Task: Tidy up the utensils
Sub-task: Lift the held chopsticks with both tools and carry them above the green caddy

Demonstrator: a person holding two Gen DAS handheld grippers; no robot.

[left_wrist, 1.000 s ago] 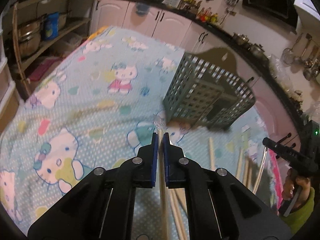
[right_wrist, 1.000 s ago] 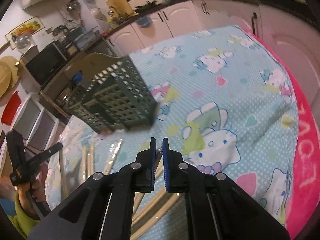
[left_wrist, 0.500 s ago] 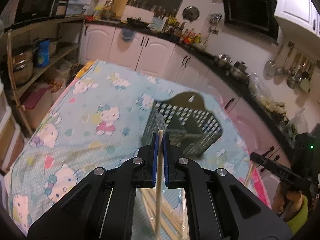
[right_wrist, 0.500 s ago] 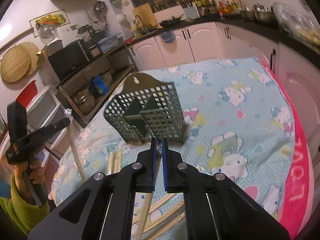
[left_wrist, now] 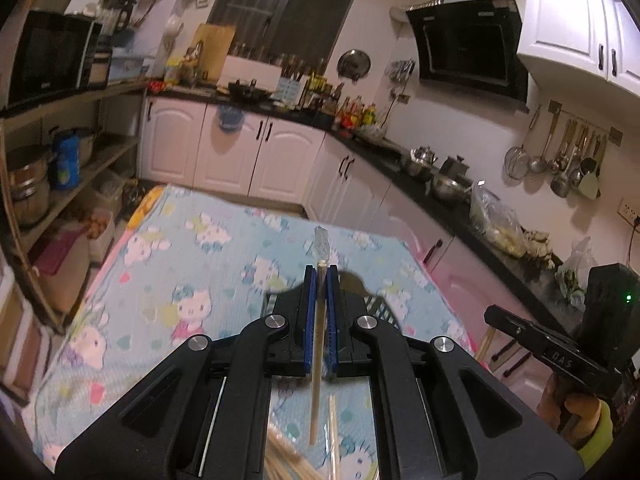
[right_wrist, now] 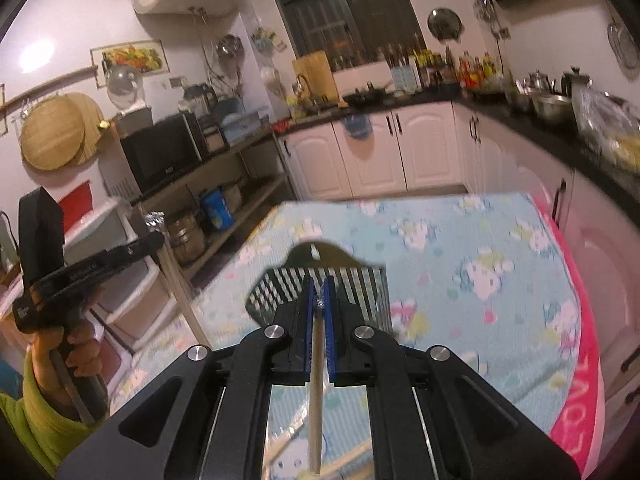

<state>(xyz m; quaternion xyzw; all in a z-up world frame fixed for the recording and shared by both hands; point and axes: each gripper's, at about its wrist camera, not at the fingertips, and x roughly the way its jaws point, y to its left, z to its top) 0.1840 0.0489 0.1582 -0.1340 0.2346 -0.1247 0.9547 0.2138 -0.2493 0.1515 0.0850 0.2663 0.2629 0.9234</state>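
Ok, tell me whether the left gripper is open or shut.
Shut: the left gripper clamps a wrapped chopstick between its blue pads.

Home kitchen, white cabinets [left_wrist: 228, 148], range hood [left_wrist: 464, 42], hanging ladles [left_wrist: 560, 156], microwave [right_wrist: 164, 152]

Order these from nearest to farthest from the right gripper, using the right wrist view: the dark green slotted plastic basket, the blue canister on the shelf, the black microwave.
1. Dark green slotted plastic basket: on the table just beyond the right gripper.
2. Blue canister: lower shelf, left.
3. Black microwave: atop the shelf, farther left.
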